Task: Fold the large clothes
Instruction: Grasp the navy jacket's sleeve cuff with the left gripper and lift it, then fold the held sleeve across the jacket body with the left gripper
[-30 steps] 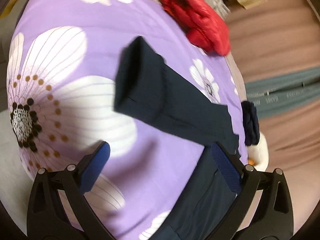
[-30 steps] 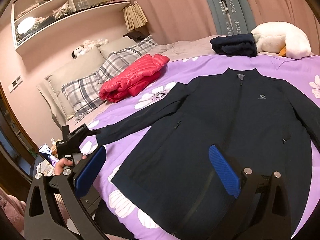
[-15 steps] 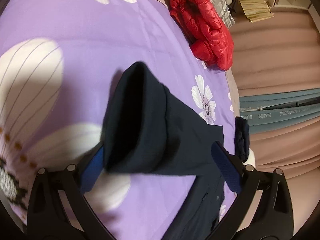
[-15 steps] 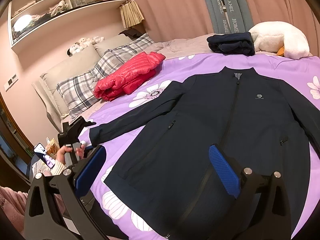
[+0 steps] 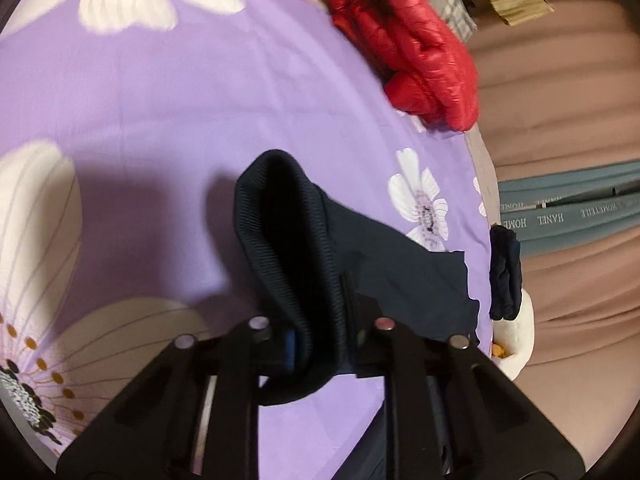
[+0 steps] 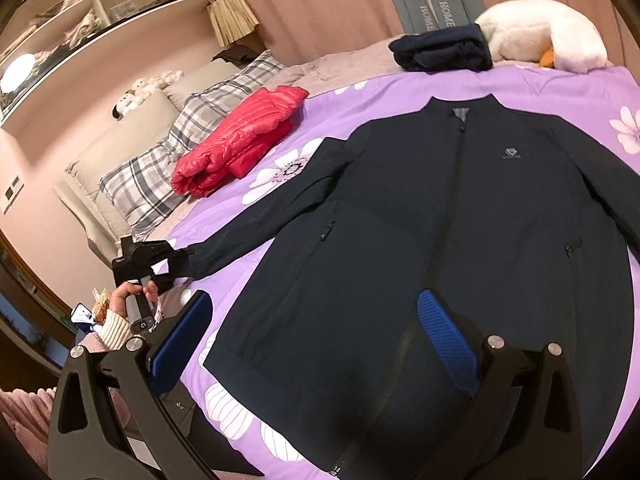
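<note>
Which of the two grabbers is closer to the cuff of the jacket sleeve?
Left. The left gripper is shut on the cuff. The right gripper hangs open above the jacket's hem, apart from the cuff.

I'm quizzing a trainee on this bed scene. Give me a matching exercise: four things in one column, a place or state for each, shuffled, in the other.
1. cuff
2. red jacket
3. right gripper
4. navy jacket

A. open, holding nothing
B. spread flat, zipped
C. pinched in the left gripper
D. folded, beside the plaid pillows

Pairs: 1-C, 2-D, 3-A, 4-B
</note>
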The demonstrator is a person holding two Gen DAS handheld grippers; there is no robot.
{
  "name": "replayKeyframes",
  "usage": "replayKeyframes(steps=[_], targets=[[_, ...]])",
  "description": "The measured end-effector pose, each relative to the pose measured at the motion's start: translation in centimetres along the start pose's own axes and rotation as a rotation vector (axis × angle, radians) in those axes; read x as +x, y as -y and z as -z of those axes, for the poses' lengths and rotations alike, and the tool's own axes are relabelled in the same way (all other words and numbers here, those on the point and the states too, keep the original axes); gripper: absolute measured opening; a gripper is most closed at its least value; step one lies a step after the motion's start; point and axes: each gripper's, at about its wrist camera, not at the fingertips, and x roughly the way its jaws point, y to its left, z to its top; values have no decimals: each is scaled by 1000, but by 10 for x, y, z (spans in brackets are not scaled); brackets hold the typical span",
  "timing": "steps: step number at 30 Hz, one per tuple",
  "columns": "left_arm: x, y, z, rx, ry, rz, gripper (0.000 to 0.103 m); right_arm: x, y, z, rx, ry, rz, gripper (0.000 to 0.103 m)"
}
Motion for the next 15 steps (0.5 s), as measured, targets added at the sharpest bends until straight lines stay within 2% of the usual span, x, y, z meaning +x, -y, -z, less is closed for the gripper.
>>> replayKeyframes(steps=[6, 12, 15], targets=[[-18, 56, -5, 164, 42, -10, 12, -7, 13, 1, 34, 14, 22, 102], [-32, 146, 8, 373, 67, -6, 11, -19, 29, 6, 66, 41, 42, 102], [-29, 203, 26, 490, 70, -10, 11, -24, 41, 7, 94, 52, 54, 102]])
